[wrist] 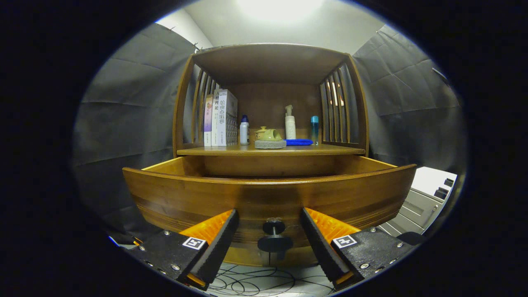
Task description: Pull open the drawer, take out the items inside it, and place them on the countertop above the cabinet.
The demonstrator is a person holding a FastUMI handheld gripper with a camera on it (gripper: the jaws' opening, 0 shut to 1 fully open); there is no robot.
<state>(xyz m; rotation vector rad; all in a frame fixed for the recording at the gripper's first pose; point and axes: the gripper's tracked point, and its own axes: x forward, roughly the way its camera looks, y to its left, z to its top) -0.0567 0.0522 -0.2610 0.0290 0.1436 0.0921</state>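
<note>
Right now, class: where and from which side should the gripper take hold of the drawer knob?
Grip the knob by its thin stem, behind the round cap, coming straight at the drawer front. It sits between the open gripper fingers, and the wider cap should stop them slipping off.

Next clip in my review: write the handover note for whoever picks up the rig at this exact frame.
Hand-held gripper: open, fingers either side of the small black round knob, not pressing it.
Curved-front wooden drawer: already pulled out; its contents are hidden behind the front panel.
Wooden countertop above it carries books, a white bottle with a blue cap, a ceramic piece on a grey pad, a blue cloth, a white pump bottle and a blue tube.
Done: drawer opened.
Left: lift over the front, take items out, set them on the countertop.
</note>
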